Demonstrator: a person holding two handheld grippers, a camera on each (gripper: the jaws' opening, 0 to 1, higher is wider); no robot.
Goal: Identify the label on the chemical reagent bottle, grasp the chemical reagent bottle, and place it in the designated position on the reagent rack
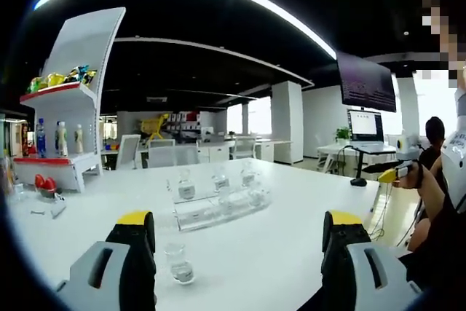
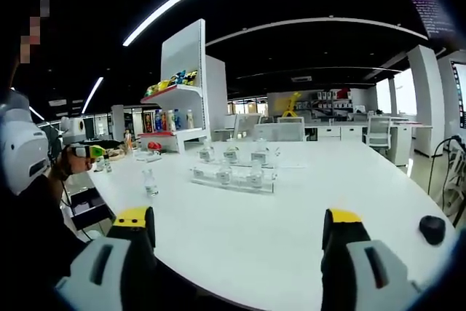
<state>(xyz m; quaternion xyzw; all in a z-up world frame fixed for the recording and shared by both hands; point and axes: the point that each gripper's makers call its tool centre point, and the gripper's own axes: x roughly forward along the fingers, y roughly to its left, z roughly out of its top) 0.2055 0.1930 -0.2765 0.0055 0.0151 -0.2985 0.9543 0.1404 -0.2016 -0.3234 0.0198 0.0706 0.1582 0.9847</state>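
While both of your grippers, the left gripper [image 1: 239, 234] and the right gripper [image 2: 239, 231], stand with jaws spread and empty, one loose reagent bottle [image 1: 179, 262] sits just ahead between the left jaws, apart from the clear reagent rack [image 1: 218, 209] holding several more bottles on the white table [image 1: 291, 202].

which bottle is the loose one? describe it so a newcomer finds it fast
On the white table, find the clear rack holding several small bottles near the middle. The loose bottle stands alone on the bare tabletop, apart from the rack on the side nearer the left hand-held gripper. It is small, clear and upright, and unlike the others sits in no rack.
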